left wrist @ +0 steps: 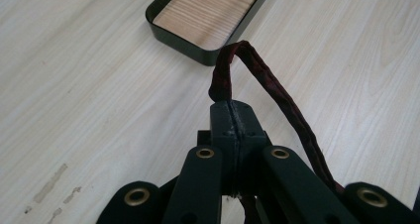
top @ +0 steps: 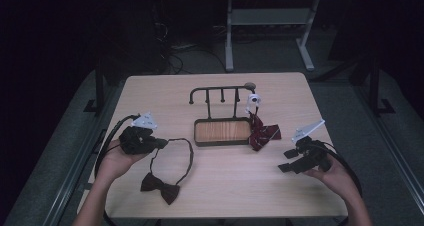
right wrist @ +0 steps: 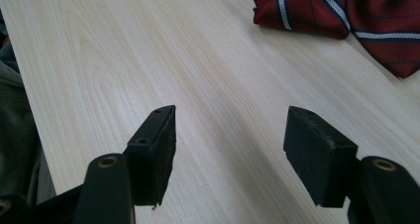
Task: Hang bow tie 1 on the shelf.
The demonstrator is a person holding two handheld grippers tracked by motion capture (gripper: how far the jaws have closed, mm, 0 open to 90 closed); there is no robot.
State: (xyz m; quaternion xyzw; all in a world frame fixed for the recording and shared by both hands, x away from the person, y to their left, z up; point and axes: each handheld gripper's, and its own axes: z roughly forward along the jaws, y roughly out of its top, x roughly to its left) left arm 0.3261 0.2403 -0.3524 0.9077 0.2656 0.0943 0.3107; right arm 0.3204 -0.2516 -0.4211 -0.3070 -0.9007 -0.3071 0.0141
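dark bow tie strap (left wrist: 277,92) pinched in left gripper (left wrist: 233,116) over table (left wrist: 74,110).

Wooden table (top: 220,186), pale top, w/ faint smudges at 7 o'clock in left gripper view. Table centre: dark metal tray (top: 223,131) w/ wood-grain base, dark rack (top: 220,97) of pegs rising from its 12 o'clock edge. Small white clip-like item (top: 253,100) hangs at rack's 3 o'clock end; can't tell what it is. Striped red tie (top: 262,132) lies crumpled just beside tray at 3 o'clock, touching its corner. Beyond table at 12 o'clock: grey desk frame (top: 270,26) on dark floor, cables near it.
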